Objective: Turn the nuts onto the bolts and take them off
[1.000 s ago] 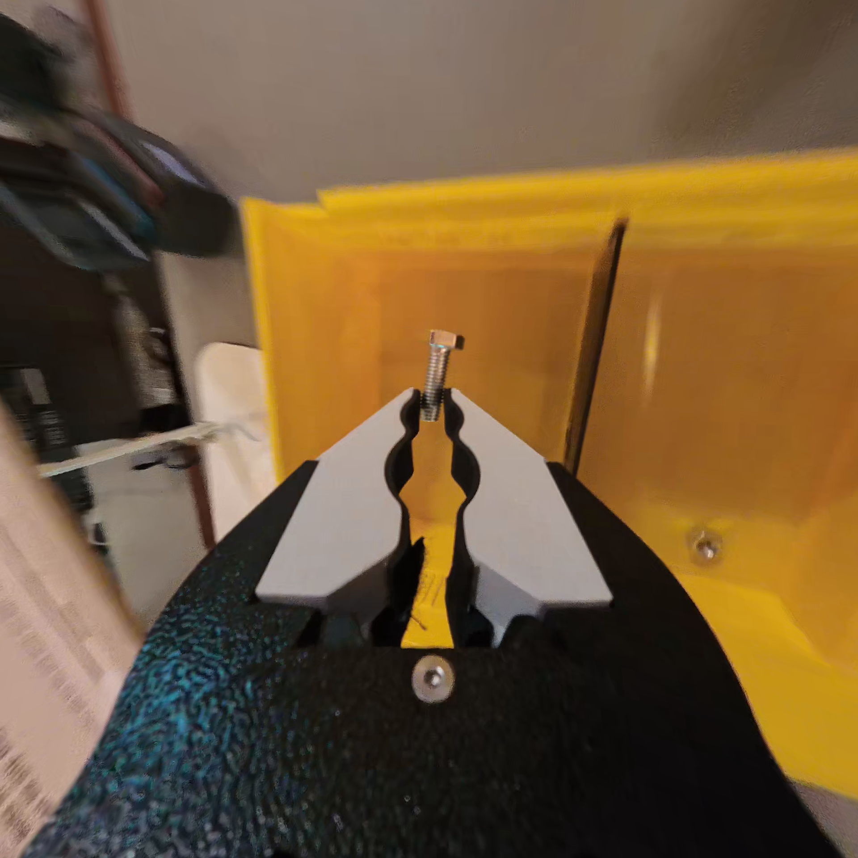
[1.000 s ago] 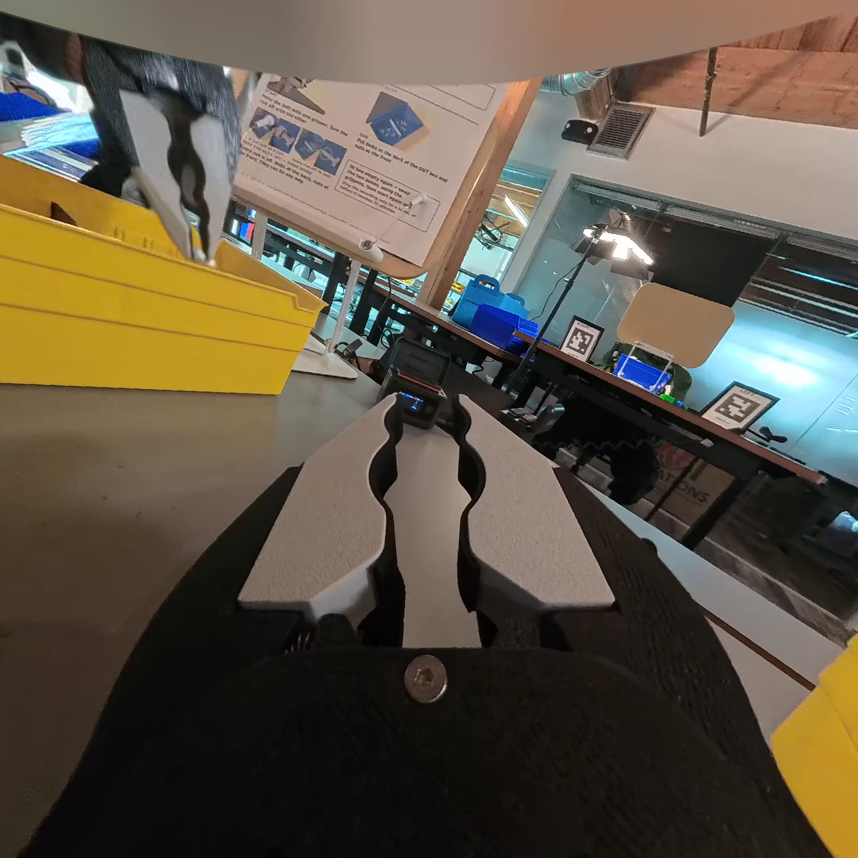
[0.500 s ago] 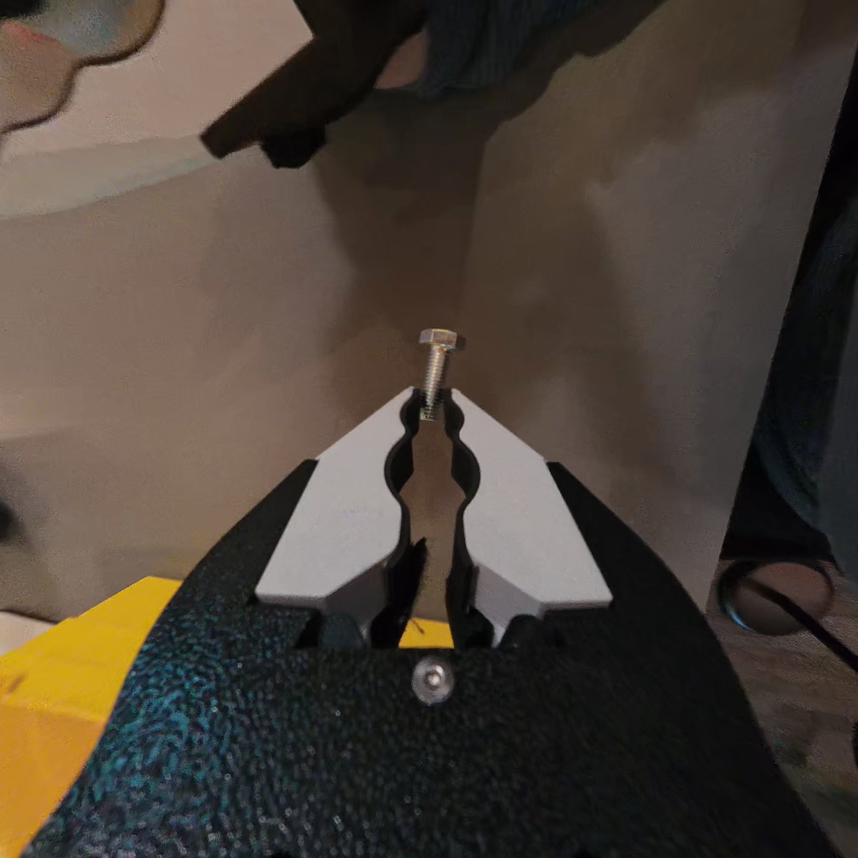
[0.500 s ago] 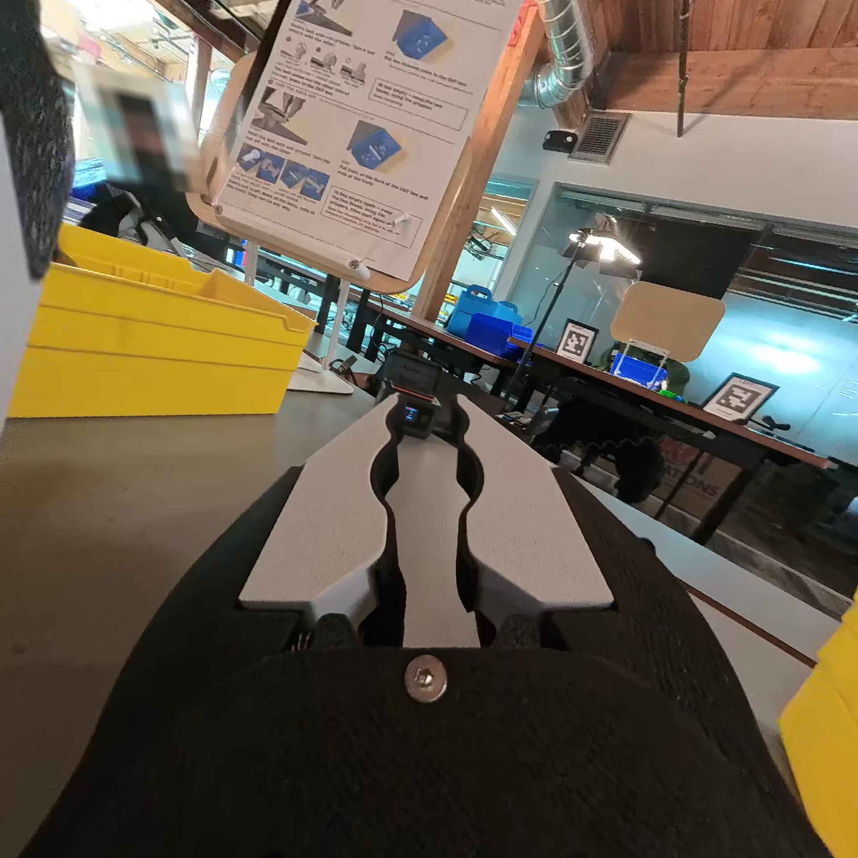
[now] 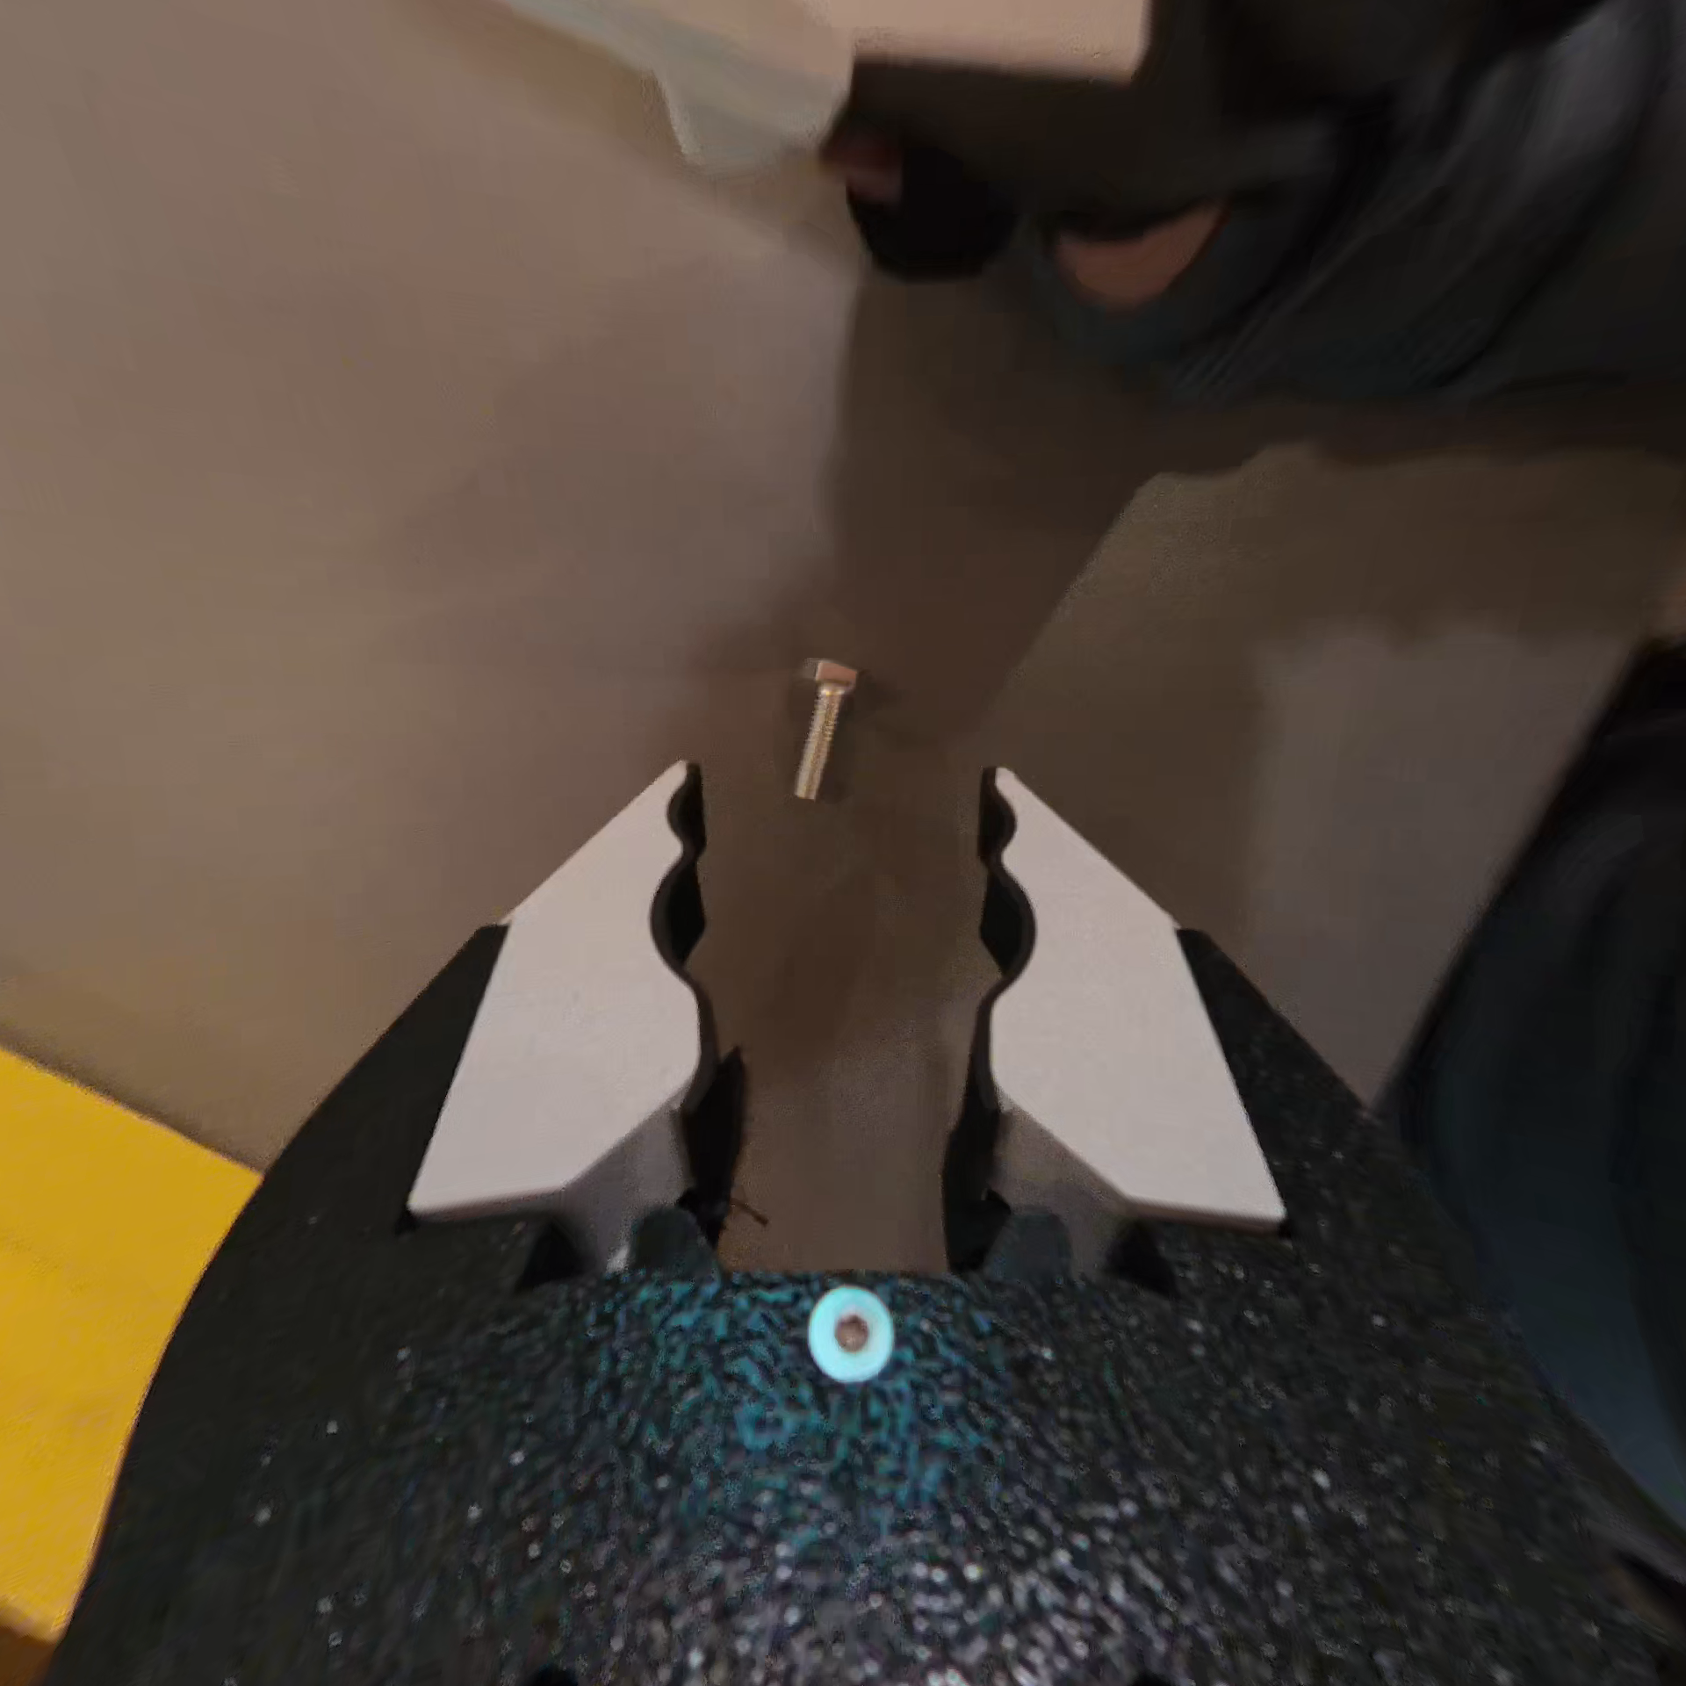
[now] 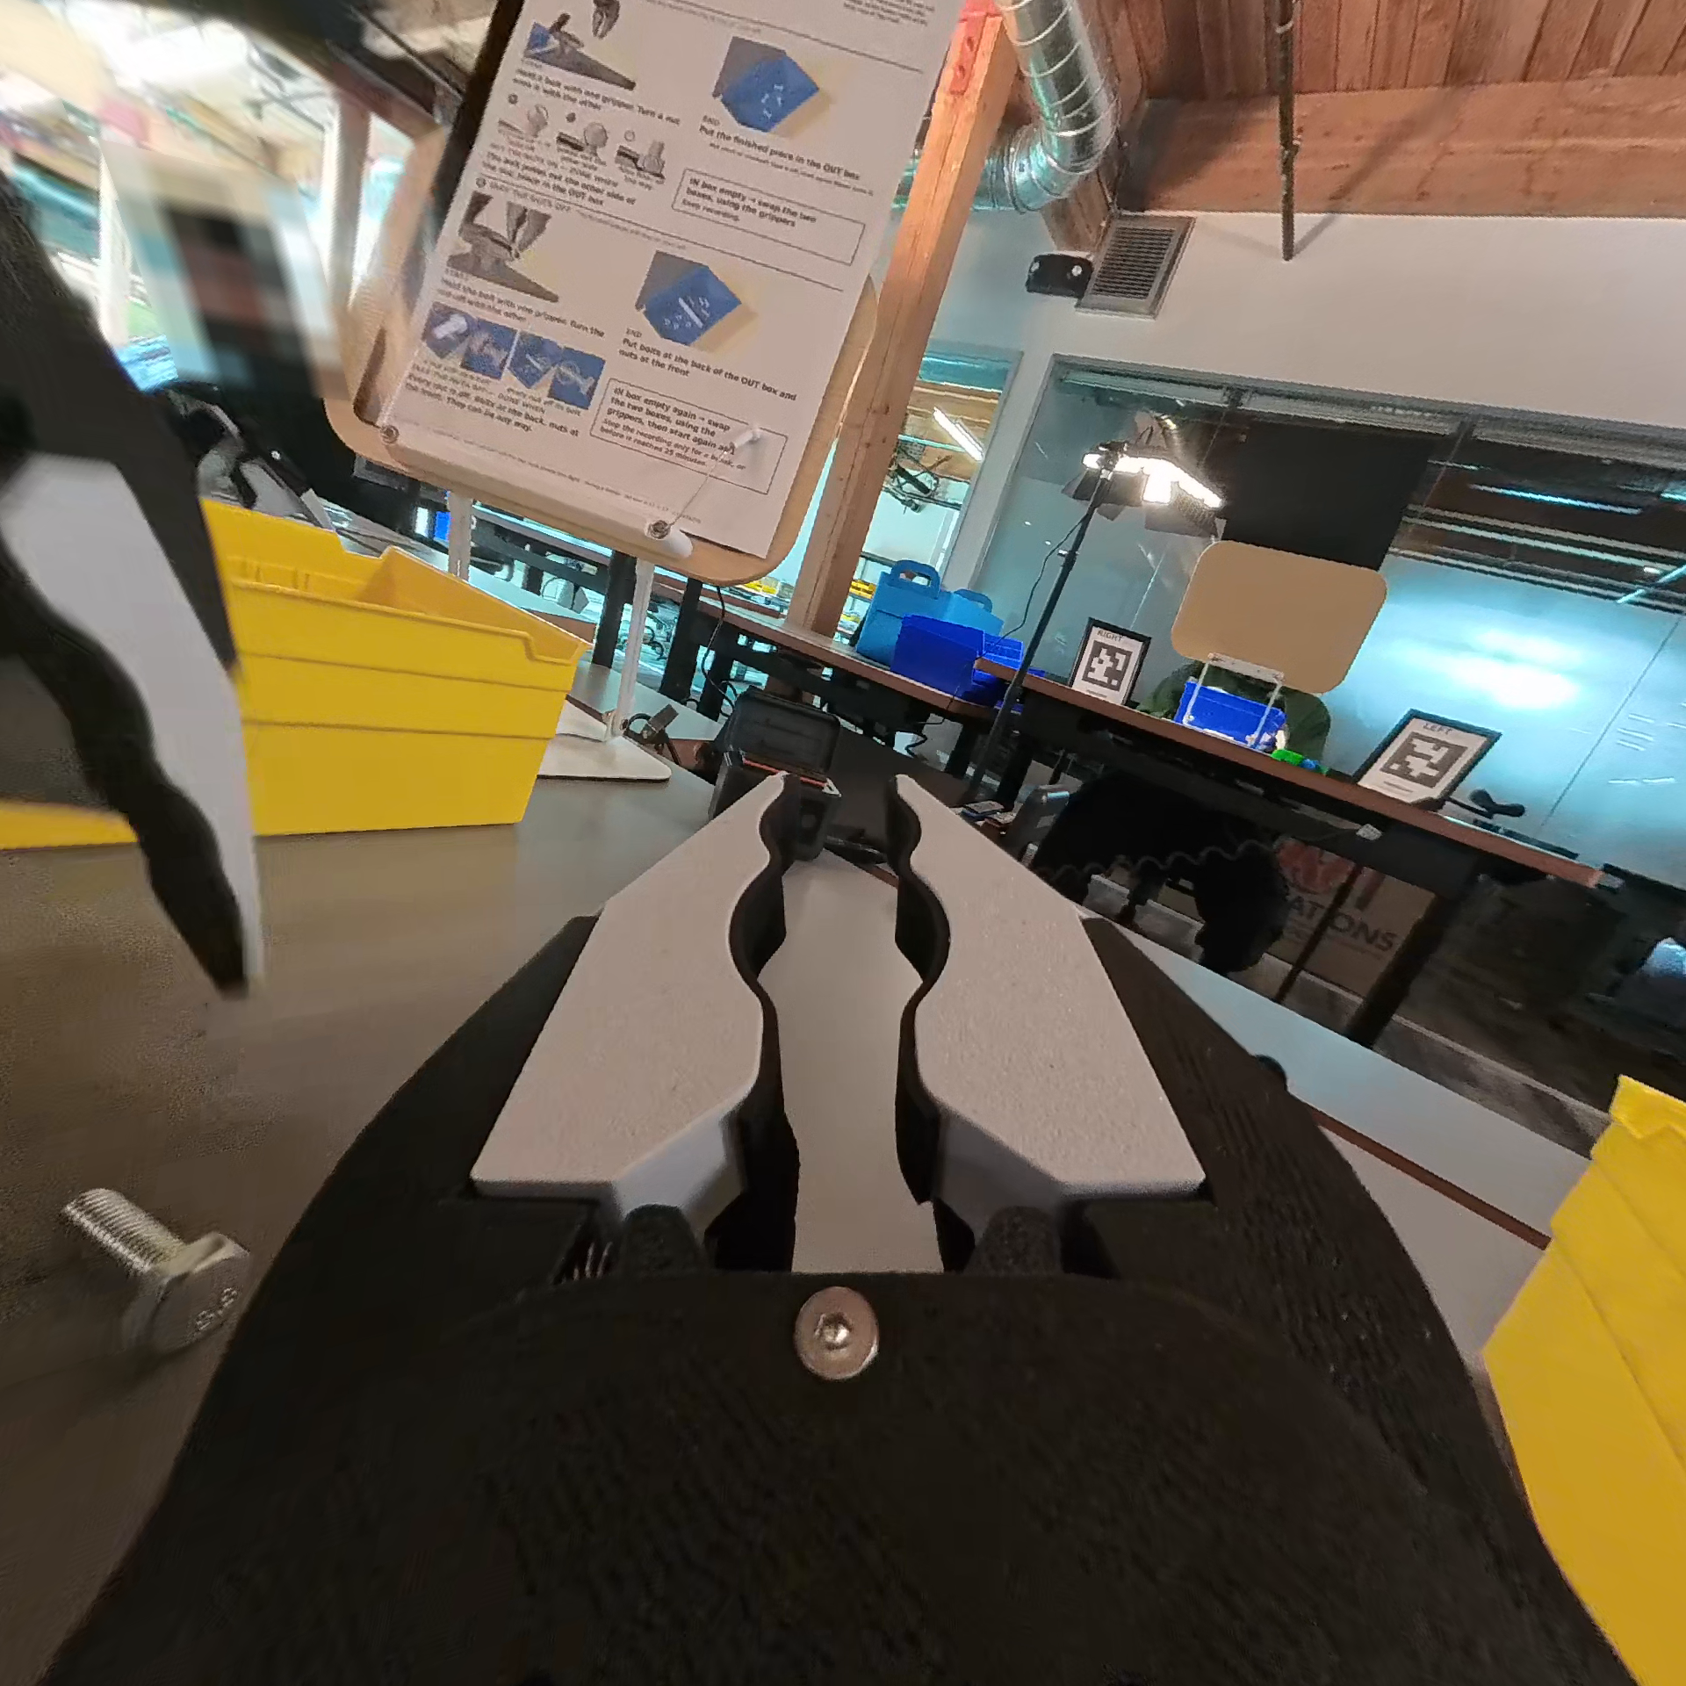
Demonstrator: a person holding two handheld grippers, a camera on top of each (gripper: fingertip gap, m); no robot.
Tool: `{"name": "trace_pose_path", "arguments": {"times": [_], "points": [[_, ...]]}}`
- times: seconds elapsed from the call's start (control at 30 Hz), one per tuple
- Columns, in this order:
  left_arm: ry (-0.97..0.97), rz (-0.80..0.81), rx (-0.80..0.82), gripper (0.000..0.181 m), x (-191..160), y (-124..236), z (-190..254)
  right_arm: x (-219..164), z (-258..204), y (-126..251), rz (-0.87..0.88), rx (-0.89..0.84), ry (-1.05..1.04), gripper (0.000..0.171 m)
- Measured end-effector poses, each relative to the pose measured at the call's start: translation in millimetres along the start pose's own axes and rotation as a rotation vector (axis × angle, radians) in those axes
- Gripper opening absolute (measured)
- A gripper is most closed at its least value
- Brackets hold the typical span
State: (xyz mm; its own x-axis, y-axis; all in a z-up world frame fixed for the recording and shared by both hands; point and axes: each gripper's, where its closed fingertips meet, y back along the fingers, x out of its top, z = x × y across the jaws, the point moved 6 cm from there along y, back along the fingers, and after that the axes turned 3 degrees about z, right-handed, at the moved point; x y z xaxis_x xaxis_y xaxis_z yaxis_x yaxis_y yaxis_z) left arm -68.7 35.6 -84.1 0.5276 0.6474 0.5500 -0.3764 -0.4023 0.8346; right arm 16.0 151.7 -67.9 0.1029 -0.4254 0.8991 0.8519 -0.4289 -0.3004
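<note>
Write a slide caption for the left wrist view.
Open left gripper above a hex bolt lying on the grey table.

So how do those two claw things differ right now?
The left gripper has its jaws spread wide, and a bolt lies on the table just beyond its tips. The right gripper has a much narrower gap, with nothing between its fingers. Both have grey wavy-edged fingers on black bodies, and both are empty.

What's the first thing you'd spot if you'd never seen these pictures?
A shiny silver bolt lying alone on the grey table, just ahead of the open left gripper. Next, the bright yellow bins at the back left of the right wrist view, beside a big instruction board.
</note>
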Motion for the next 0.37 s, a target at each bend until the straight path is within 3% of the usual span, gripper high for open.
{"name": "trace_pose_path", "arguments": {"times": [0.03, 0.13, 0.2, 0.3, 0.37], "points": [[0.04, 0.075, -0.017, 0.058, 2, 21, 3, 0, 0, 0, 0.002, 0.0, -0.004, 0.017], [0.163, 0.329, -0.008, 0.052, -1, 98, -2, -1, 2, -2, -0.001, -0.005, -0.014, 0.017], [0.261, 0.372, 0.177, 0.045, -26, 139, -32, -3, 1, -4, -0.007, -0.005, -0.014, 0.017], [0.509, 0.078, 0.431, 0.048, -103, 162, -87, -5, 0, -7, -0.015, -0.001, -0.011, 0.017], [0.654, -0.076, 0.412, 0.045, -147, 158, -107, -4, -1, -7, -0.015, 0.002, -0.007, 0.017]]}}
